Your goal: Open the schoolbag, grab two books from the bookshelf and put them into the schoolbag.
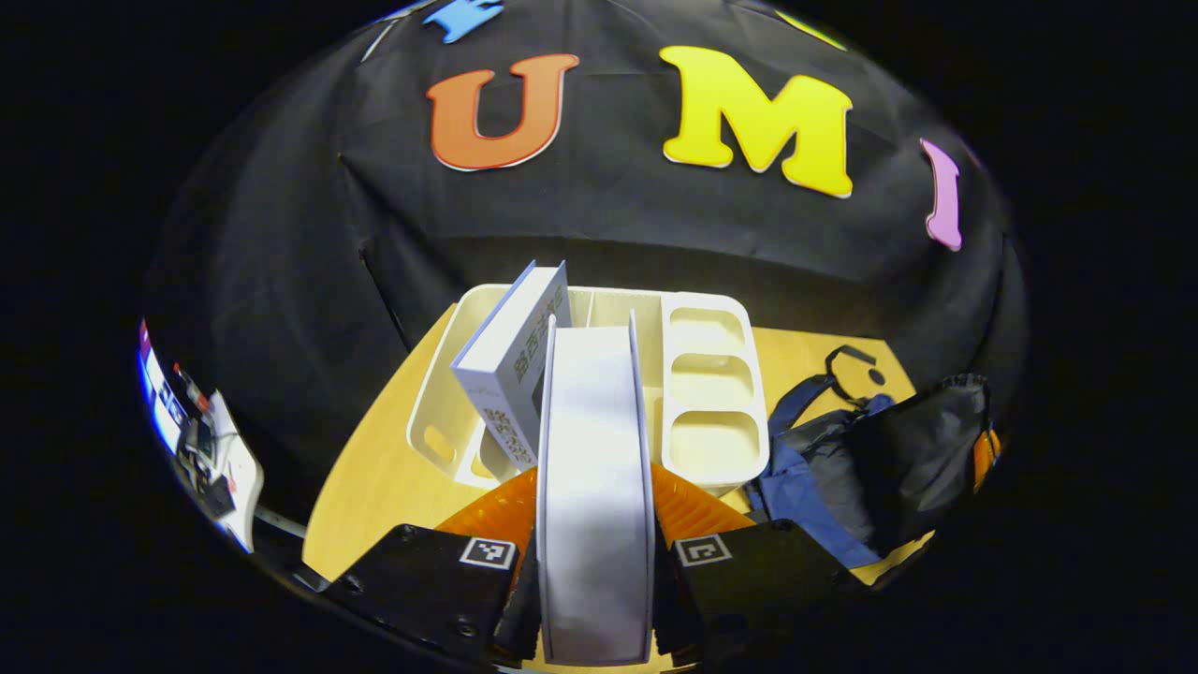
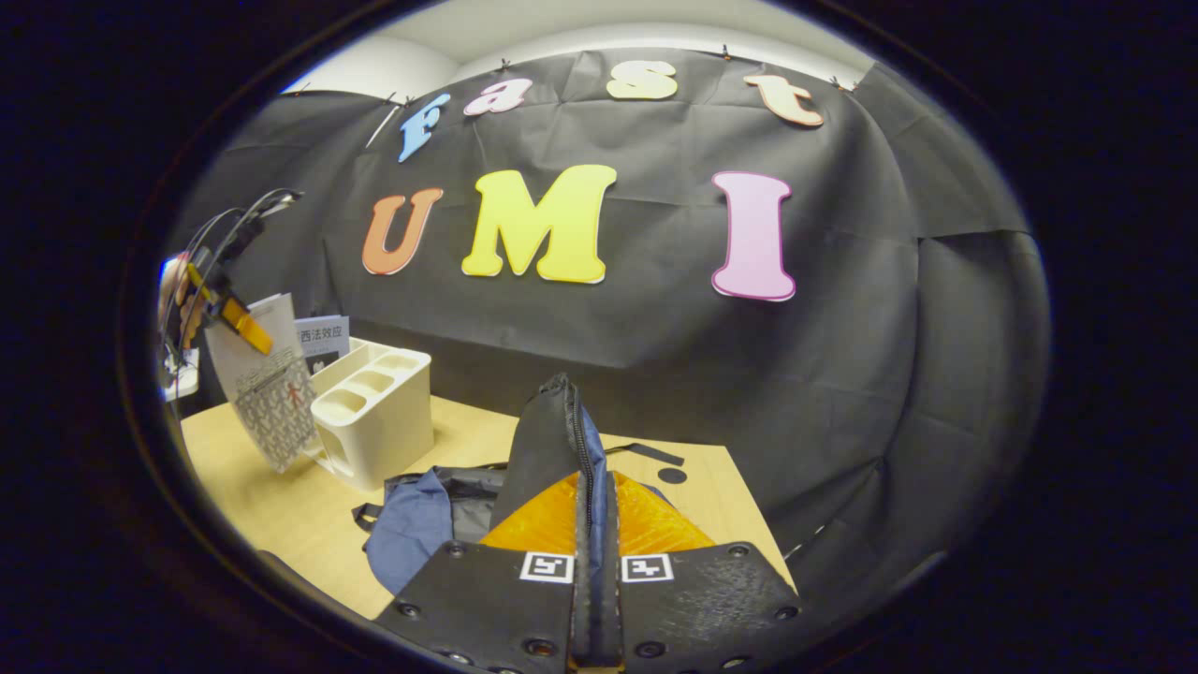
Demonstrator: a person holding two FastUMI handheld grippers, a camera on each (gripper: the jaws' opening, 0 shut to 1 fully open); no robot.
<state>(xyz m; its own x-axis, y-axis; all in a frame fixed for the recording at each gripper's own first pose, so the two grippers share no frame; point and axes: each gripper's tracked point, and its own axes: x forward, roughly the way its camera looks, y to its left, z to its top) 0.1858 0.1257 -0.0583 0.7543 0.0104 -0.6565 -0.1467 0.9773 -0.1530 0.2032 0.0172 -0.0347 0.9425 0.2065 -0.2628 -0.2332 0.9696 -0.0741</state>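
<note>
Left gripper view: left gripper [image 1: 595, 562] is pinching a white book [image 1: 593, 449] edge-on, both fingers pressing its covers, pages facing the camera. Book is sitting up in front of the white shelf [image 1: 711, 374], which is standing on the wood table [image 1: 374, 477]. A second book [image 1: 513, 360] is leaning tilted in the shelf's left slot, just left of the held one. Shelf's right side is showing three small compartments. Bag [image 1: 870, 459], dark with blue parts, is lying on the table right of the shelf, close to it.

Right gripper view: right gripper [image 2: 595, 571] is clamping a raised flap of the bag [image 2: 552, 449], zipper edge [image 2: 582, 449] running up between the fingers, fingers nearly together on the fabric. Rest of the bag is slumping on the table [image 2: 281, 505] to the left. Farther left, the left gripper [image 2: 239, 323] is holding the book [image 2: 267, 384] tilted, in front of the shelf [image 2: 374, 412]. Second book [image 2: 321, 342] is sticking up behind it in the shelf.
</note>
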